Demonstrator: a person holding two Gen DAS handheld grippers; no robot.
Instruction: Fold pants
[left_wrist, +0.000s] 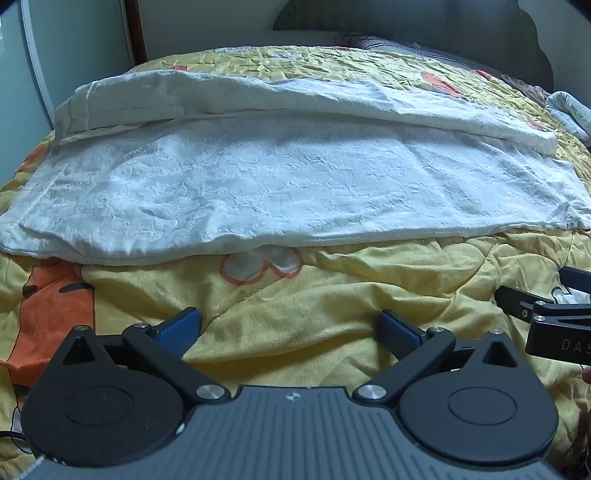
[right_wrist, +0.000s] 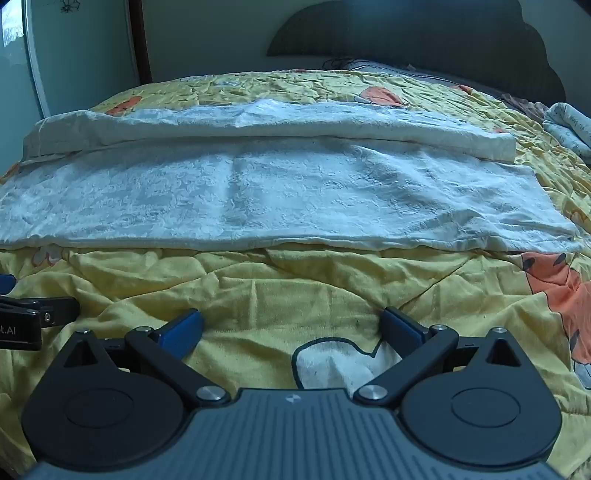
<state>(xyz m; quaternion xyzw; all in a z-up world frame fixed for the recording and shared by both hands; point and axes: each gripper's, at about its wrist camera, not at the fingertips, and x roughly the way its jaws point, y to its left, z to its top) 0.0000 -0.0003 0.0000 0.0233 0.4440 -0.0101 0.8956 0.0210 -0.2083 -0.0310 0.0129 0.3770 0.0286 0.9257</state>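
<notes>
White textured pants (left_wrist: 280, 184) lie stretched sideways across the yellow quilt (left_wrist: 332, 288), with one leg folded over along the far side. They also show in the right wrist view (right_wrist: 280, 199). My left gripper (left_wrist: 290, 332) is open and empty, low over the quilt, short of the pants' near edge. My right gripper (right_wrist: 291, 332) is open and empty too, short of the near edge. It shows at the right edge of the left wrist view (left_wrist: 546, 310). The left gripper shows at the left edge of the right wrist view (right_wrist: 22, 314).
The bed's quilt (right_wrist: 332, 280) has orange and white cartoon prints. A dark headboard (right_wrist: 406, 37) and a pillow (right_wrist: 388, 68) are at the far end. Another folded cloth (right_wrist: 569, 129) lies at the far right. A wall and door frame (right_wrist: 140, 44) stand at the left.
</notes>
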